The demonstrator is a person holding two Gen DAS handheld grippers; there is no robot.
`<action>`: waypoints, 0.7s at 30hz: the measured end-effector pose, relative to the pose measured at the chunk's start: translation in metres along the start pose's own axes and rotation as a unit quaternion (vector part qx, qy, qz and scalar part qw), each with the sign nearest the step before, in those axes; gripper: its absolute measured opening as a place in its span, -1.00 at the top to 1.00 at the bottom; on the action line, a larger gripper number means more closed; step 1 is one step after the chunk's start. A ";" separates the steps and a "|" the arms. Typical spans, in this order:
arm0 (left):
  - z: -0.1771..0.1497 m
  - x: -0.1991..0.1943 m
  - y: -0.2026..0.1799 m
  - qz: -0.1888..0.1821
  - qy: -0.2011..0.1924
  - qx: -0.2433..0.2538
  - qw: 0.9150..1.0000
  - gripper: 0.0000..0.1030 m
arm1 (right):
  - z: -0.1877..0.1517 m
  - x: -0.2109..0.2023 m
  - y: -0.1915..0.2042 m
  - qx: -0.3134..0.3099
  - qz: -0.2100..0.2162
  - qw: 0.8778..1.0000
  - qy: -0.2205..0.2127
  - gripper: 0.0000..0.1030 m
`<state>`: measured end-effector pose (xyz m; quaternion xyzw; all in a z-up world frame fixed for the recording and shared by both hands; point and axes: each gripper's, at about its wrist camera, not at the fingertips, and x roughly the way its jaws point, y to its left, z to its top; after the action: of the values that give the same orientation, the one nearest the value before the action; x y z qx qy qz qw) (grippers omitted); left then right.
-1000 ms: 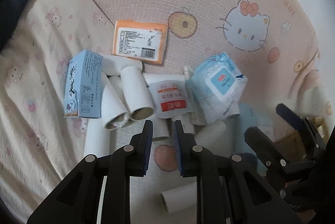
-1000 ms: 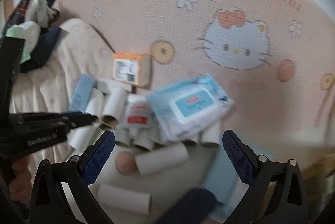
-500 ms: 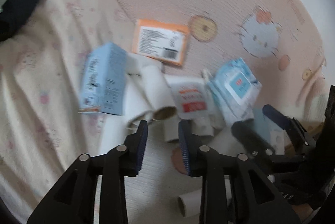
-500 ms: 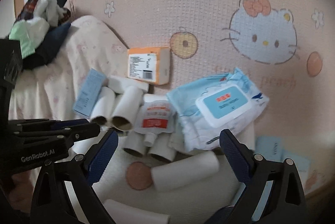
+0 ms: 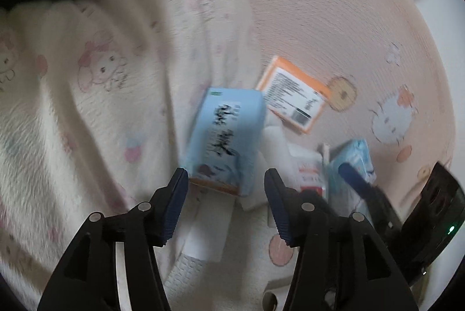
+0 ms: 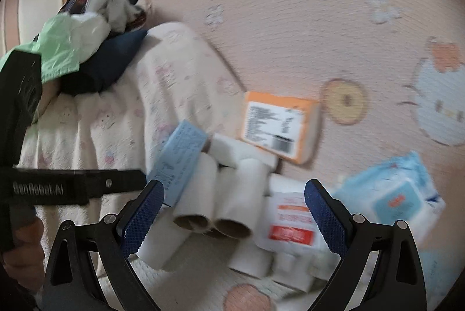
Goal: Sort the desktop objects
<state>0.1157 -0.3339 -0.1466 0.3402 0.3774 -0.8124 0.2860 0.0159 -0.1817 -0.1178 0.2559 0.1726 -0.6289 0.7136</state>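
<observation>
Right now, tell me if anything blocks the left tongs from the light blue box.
Nothing visible does. The left tongs have just been opening and stand wide with nothing between them; the light blue box lies directly ahead, leaning on cardboard tubes.

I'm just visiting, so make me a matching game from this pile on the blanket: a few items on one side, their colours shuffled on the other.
Things:
1. flat box with barcode label
2. tall carton
3. cardboard tubes
4. wipes pack

Colours:
A. off-white
B. light blue, soft wrapper with a lid flap
C. orange
D. light blue with dark lettering

Pairs: 1-C, 2-D, 3-A, 4-B
</observation>
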 end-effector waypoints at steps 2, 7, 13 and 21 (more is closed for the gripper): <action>0.003 0.007 0.006 -0.006 0.009 -0.010 1.000 -0.15 | 0.001 0.013 0.003 0.004 0.012 1.000 0.013 -0.88; 0.009 0.025 0.013 -0.030 0.033 -0.024 0.999 -0.20 | -0.002 0.037 0.006 -0.005 0.027 0.998 0.052 -0.71; 0.018 0.040 0.019 -0.048 0.043 -0.037 0.997 -0.35 | 0.001 0.045 0.005 -0.022 0.035 0.997 0.064 -0.33; 0.016 0.043 0.017 -0.046 0.030 -0.023 0.998 -0.38 | -0.003 0.050 0.015 -0.022 0.067 0.995 0.073 -0.04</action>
<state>0.0965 -0.3647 -0.1794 0.3403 0.4199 -0.8049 0.2448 0.0385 -0.2191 -0.1467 0.2964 0.2205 -0.5552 0.7451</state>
